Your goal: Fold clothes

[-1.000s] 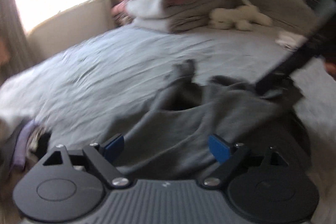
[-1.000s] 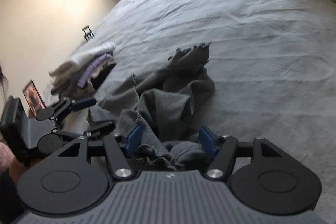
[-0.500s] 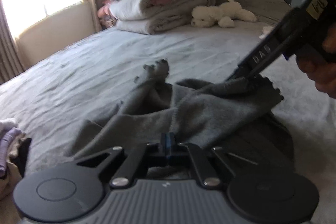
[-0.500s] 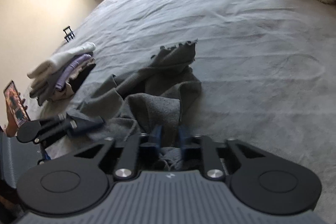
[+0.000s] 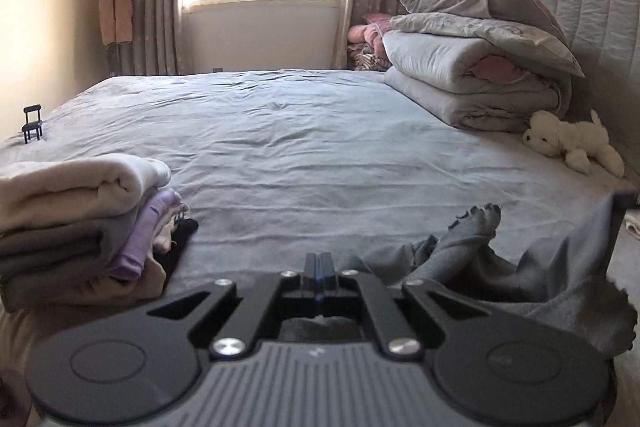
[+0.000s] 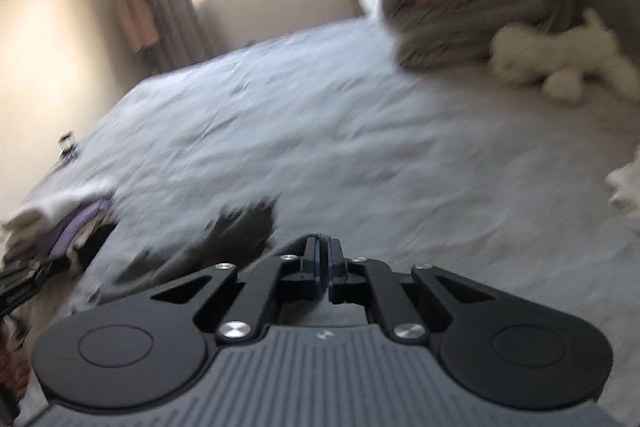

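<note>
the bed (image 5: 304, 131) fills most of my view, a wide flat spread of pale grey-blue sheet with fine creases running across it. at its head sits a bulky stack of folded duvets (image 5: 476, 67), puffy grey and white quilting with a pink layer showing in the fold, and a padded grey headboard (image 5: 592, 23) stands behind it. on the left lies a pile of folded clothes (image 5: 80, 227), soft squared slabs with a cream fleecy piece on top, grey under it and a lilac edge poking out. the grey garment (image 5: 500, 271), a matte knit with a scalloped hem, lies rumpled on the near right of the bed, lifted at 2 places. my left gripper (image 5: 319, 261) has its blue-padded jaws pressed together on an edge of that garment, a bit of grey cloth showing under them. my right gripper (image 6: 322, 247), in a blurred view, is clamped narrow on another edge, cloth peeking over the tips; its jaws have just been closing. a fluffy white plush dog (image 5: 572, 143) lies beside the duvets. a tiny black stand (image 5: 33, 123) perches at the far left edge.
</note>
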A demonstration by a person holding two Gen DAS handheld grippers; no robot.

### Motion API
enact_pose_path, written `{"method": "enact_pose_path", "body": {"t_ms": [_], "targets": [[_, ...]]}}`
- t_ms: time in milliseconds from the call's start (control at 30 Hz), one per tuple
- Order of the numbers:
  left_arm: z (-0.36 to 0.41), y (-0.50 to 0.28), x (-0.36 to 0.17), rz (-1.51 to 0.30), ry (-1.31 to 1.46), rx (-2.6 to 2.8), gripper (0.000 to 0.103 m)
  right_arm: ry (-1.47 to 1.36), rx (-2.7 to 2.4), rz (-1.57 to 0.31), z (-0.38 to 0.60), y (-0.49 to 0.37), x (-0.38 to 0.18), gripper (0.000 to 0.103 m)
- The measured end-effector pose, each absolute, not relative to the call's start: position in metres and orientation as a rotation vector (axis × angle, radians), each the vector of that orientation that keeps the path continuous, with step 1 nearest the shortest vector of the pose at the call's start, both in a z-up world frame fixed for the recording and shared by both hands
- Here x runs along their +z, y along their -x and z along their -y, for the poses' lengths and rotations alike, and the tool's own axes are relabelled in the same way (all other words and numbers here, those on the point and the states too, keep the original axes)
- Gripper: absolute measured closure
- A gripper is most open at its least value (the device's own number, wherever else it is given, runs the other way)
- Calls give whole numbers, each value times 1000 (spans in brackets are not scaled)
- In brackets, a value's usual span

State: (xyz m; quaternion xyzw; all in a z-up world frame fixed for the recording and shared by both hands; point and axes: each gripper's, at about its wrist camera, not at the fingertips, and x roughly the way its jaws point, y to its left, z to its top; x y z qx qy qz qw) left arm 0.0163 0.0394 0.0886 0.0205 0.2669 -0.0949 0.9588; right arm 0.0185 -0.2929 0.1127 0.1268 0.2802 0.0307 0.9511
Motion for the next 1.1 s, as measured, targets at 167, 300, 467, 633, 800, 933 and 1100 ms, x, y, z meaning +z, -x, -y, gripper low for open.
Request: {"method": "enact_pose_path", "body": {"t_ms": [167, 300, 467, 633, 800, 933, 1100], "targets": [[-16, -13, 79, -598, -94, -309, 58, -232, 39, -575, 301, -21, 111, 98], [2, -9, 72, -604, -137, -397, 45, -230, 44, -623, 301, -30, 102, 98], [25, 0, 67, -580, -219, -489, 26, -254, 23, -571, 303, -23, 109, 98], [46, 8, 59, -561, -283, -582, 26, -275, 17, -567, 307, -24, 109, 98], [69, 17, 50, -535, -371, -621, 39, -259, 66, -598, 299, -28, 105, 98], [71, 7, 45, -618, -326, -605, 103, -198, 111, -645, 286, -31, 97, 94], [41, -1, 63, -596, -213, -522, 103, -143, 115, -696, 279, -36, 85, 88]]}}
